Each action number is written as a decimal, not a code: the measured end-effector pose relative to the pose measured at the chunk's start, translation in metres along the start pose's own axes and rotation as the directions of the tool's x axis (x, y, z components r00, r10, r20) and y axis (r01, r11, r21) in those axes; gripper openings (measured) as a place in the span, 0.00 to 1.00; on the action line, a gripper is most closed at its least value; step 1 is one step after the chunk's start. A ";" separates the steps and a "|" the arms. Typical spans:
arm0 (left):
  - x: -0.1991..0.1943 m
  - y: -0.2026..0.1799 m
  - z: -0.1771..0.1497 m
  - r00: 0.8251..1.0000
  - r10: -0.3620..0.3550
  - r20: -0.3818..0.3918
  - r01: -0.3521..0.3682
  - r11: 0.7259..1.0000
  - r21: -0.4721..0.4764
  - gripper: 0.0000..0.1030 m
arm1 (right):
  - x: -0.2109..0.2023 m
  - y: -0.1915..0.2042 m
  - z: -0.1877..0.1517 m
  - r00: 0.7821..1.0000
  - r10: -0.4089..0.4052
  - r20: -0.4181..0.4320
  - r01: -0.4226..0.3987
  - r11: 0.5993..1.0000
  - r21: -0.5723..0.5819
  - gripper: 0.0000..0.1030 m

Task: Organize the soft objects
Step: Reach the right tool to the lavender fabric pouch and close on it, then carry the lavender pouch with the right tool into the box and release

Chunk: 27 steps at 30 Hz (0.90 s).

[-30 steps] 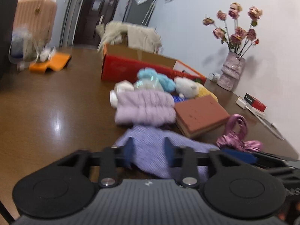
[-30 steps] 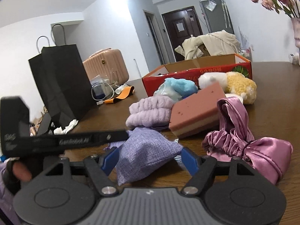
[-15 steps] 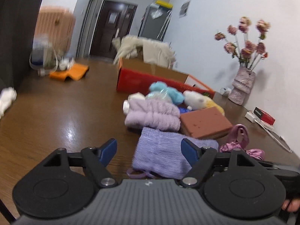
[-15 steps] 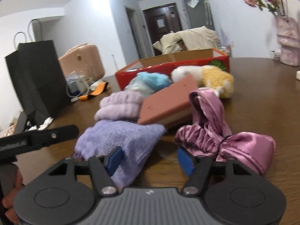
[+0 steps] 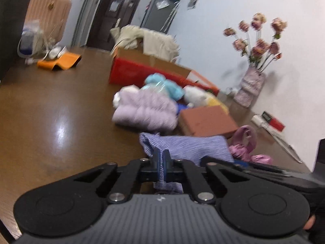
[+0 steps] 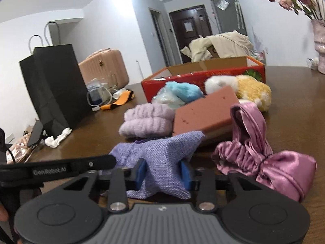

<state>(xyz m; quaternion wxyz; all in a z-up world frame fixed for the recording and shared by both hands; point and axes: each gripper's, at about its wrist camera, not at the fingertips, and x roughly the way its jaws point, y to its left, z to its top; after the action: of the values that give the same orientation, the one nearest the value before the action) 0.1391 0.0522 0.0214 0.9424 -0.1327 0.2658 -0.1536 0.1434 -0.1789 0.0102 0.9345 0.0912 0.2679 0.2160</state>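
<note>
Both tools have just been closing: the left tool (image 5: 161, 160) now pinches an edge of the lilac woven pouch (image 6: 162, 158), and the right tool (image 6: 163, 174) clamps its bunched middle, low over the worktop (image 5: 50, 111). Grasping seems done; next, probably lift together toward the red box (image 6: 203, 77) ahead.

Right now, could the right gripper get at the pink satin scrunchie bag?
Probably not yet: the right gripper is shut on the purple knit cloth. The pink satin bag lies unobstructed beside it.

glossy wooden table (image 5: 50, 109), coarse-woven lilac pouch (image 6: 162, 152).
</note>
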 end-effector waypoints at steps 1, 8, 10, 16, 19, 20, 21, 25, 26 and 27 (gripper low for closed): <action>-0.005 -0.004 0.004 1.000 -0.007 0.019 0.007 1.000 0.017 0.03 | -0.003 0.002 0.003 1.000 0.007 0.008 -0.007 1.000 -0.013 0.32; -0.026 -0.027 0.071 0.982 -0.074 0.176 0.057 0.993 0.103 0.03 | -0.022 -0.001 0.061 0.979 0.151 0.135 -0.147 0.988 -0.039 0.31; -0.018 -0.033 0.104 0.979 -0.073 0.189 0.053 0.993 0.108 0.03 | -0.016 -0.006 0.091 0.975 0.166 0.147 -0.162 0.986 -0.037 0.31; 0.041 -0.034 0.211 0.974 -0.075 0.213 0.050 0.992 0.119 0.03 | 0.030 -0.032 0.206 0.963 0.199 0.184 -0.184 0.978 -0.093 0.31; 0.102 -0.021 0.255 0.984 -0.039 0.174 0.026 0.997 0.077 0.03 | 0.087 -0.049 0.256 0.976 0.177 0.129 -0.170 0.984 -0.059 0.31; 0.124 -0.016 0.267 0.988 -0.014 0.151 0.006 0.998 0.055 0.03 | 0.110 -0.057 0.271 0.981 0.171 0.096 -0.169 0.985 -0.033 0.31; 0.144 -0.010 0.277 0.991 0.010 0.130 -0.015 0.999 0.038 0.03 | 0.136 -0.066 0.285 0.985 0.160 0.065 -0.159 0.987 -0.009 0.31; 0.226 0.017 0.308 0.995 0.092 0.024 -0.093 0.994 0.048 0.03 | 0.225 -0.089 0.317 0.995 0.099 -0.032 -0.099 0.995 -0.001 0.32; 0.245 0.025 0.311 0.991 0.131 0.009 -0.131 0.990 0.046 0.03 | 0.246 -0.093 0.321 0.994 0.089 -0.060 -0.089 0.996 0.003 0.32; 0.264 0.034 0.313 0.987 0.161 -0.018 -0.160 0.986 0.056 0.03 | 0.271 -0.100 0.326 0.991 0.087 -0.101 -0.085 0.996 0.019 0.32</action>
<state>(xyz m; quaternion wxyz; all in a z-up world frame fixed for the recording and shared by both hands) 0.5306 0.0409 0.1463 0.9519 -0.0836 0.2820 -0.0858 0.5615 -0.1627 0.1304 0.9087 0.0983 0.3128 0.2584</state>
